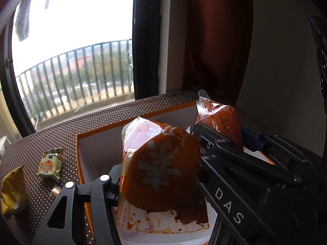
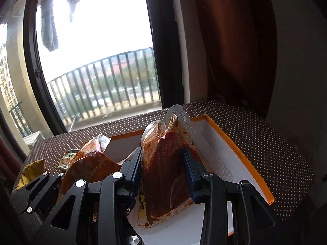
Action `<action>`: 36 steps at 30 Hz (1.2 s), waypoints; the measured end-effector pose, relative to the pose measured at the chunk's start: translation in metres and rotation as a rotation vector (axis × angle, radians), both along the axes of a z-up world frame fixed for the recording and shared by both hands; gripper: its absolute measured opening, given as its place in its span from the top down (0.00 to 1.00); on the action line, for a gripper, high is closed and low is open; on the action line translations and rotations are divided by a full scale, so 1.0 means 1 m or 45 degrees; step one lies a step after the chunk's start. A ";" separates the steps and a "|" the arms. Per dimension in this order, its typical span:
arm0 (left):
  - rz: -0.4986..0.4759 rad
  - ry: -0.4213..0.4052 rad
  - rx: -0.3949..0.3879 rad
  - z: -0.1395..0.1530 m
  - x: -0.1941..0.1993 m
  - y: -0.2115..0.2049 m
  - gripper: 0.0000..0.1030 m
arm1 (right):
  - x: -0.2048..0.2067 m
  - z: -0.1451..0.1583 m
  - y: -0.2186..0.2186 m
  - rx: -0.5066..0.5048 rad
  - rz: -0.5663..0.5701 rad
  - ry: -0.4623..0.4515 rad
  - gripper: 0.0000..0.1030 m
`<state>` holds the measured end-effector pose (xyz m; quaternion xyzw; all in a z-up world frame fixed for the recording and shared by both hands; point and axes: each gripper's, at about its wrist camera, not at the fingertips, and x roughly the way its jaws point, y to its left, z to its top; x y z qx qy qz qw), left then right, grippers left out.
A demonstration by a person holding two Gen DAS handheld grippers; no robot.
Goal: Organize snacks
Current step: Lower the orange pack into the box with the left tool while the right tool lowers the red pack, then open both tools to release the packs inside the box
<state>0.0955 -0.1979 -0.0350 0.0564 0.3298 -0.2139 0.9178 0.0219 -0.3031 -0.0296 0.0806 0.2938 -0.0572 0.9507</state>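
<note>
My left gripper (image 1: 159, 163) is shut on an orange sauce packet (image 1: 163, 169) with large white characters, held upright over the orange-rimmed box (image 1: 81, 138). Just to its right, my right gripper (image 1: 226, 134) is shut on a clear packet of dark red sauce (image 1: 220, 120). The right wrist view shows that red packet (image 2: 165, 169) squeezed between the blue pads (image 2: 189, 163) of my right gripper (image 2: 162, 157), above the box's white floor (image 2: 216, 155). The left gripper (image 2: 87, 171) and its orange packet (image 2: 92, 161) sit at lower left.
The box lies on a table with a brown dotted cloth (image 1: 61, 130). To the left of the box lie a small yellow snack packet (image 1: 50, 164) and a gold wrapper (image 1: 14, 189). Behind the table are a window with a balcony railing (image 2: 102, 77) and a dark curtain (image 2: 235, 51).
</note>
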 end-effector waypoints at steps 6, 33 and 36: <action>-0.024 0.122 0.073 -0.020 0.009 -0.015 0.39 | 0.005 -0.022 -0.015 0.084 -0.032 0.082 0.61; -0.059 0.180 0.275 -0.031 0.013 -0.030 0.18 | 0.011 -0.051 -0.035 0.167 -0.080 0.185 0.32; -0.068 0.171 0.258 -0.028 0.010 -0.029 0.18 | 0.007 -0.048 -0.033 0.153 -0.104 0.175 0.27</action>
